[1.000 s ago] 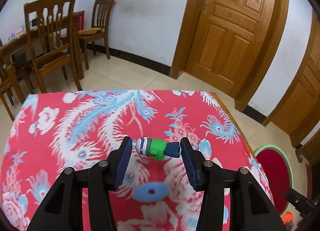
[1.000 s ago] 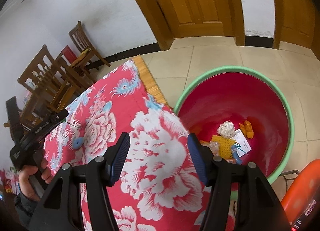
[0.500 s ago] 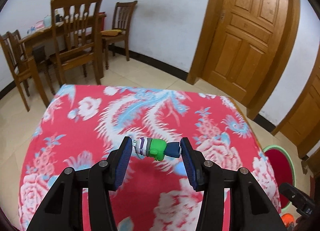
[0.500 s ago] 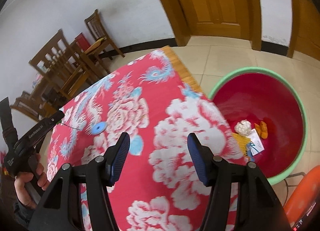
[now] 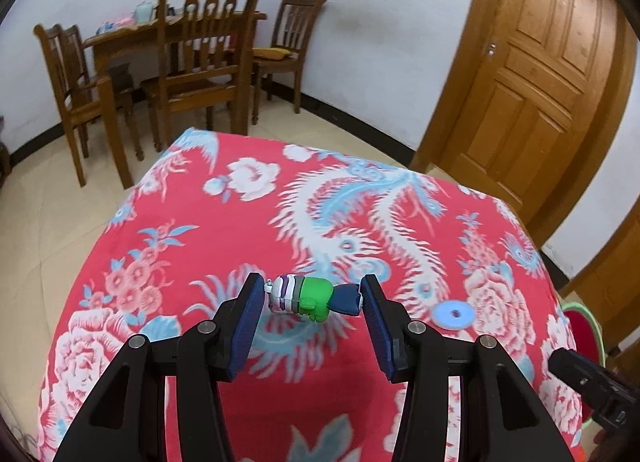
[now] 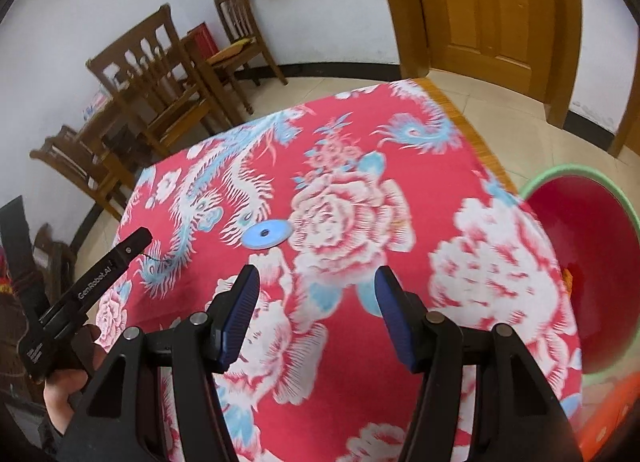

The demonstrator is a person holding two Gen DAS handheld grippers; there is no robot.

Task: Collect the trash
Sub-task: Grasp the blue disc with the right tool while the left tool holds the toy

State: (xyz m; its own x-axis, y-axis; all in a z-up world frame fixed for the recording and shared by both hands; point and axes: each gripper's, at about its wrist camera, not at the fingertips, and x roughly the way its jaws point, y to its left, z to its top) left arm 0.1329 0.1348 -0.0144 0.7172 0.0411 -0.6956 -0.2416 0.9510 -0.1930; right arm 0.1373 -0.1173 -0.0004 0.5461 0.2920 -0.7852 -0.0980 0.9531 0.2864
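Note:
My left gripper [image 5: 312,298] is shut on a small toy figure [image 5: 314,296] with a white-and-purple striped end, a green body and a blue end, held sideways above the red flowered tablecloth [image 5: 240,230]. A flat blue disc [image 5: 454,314] lies on the cloth to its right, and also shows in the right wrist view [image 6: 267,234]. My right gripper [image 6: 316,298] is open and empty above the cloth, with the disc ahead of it. The red basin with a green rim [image 6: 580,222] stands on the floor at the right. The left gripper's body [image 6: 92,286] shows in the right wrist view.
Wooden chairs [image 5: 200,62] and a dining table [image 5: 132,38] stand beyond the far table edge. A wooden door [image 5: 536,74] is at the back right. The basin's rim [image 5: 588,318] shows past the table's right edge. An orange object [image 6: 608,422] sits at the bottom right.
The left gripper has swung left with the toy, so the disc now lies to its right. The right gripper has swung left from the basin toward the table, and the disc is now ahead of it.

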